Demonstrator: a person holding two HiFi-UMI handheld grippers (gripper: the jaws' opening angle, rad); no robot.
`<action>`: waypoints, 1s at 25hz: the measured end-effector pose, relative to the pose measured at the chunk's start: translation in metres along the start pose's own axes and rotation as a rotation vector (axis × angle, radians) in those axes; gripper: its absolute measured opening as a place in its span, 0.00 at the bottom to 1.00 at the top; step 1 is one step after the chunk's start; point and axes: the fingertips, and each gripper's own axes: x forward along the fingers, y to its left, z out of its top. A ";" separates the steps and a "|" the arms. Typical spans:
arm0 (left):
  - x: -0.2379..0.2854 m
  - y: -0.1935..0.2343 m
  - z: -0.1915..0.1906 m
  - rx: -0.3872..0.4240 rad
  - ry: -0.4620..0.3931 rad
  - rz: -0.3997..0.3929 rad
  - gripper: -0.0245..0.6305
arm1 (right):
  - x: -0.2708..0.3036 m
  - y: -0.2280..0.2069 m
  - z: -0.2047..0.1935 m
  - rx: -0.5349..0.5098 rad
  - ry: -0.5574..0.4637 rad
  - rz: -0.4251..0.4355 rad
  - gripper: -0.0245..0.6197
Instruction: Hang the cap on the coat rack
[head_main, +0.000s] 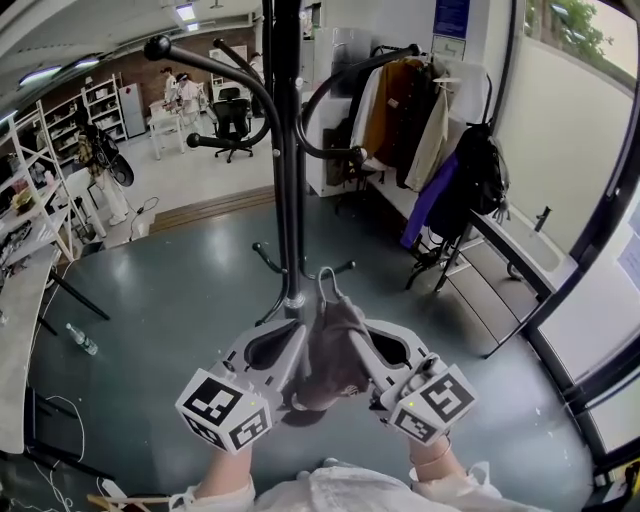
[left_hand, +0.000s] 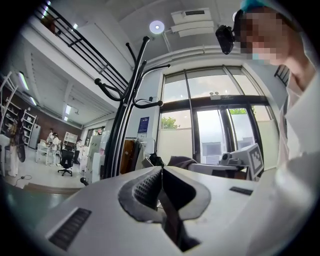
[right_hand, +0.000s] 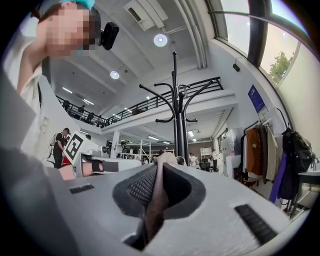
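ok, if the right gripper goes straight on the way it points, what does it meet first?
Probably the rack pole. It stands just beyond the cap clamped in the right gripper, nearly dead ahead and slightly right of the jaw line. Depth to it is unclear.

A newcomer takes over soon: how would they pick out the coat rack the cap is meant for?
Find the window wall on the right, where a clothes rail holds coats and a black backpack. Left of that rail, alone on the grey floor, stands the coat rack: one bare black pole with curved, ball-tipped hooks, nothing hanging on it.
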 end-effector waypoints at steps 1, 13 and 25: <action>0.005 -0.003 0.002 0.005 0.007 -0.006 0.06 | -0.001 -0.004 0.002 -0.003 0.000 0.000 0.06; 0.019 -0.020 0.023 0.036 -0.024 -0.081 0.06 | -0.006 -0.020 0.024 -0.049 -0.011 0.013 0.06; 0.041 -0.029 0.055 0.120 -0.057 -0.111 0.06 | -0.005 -0.032 0.074 -0.148 -0.111 0.020 0.06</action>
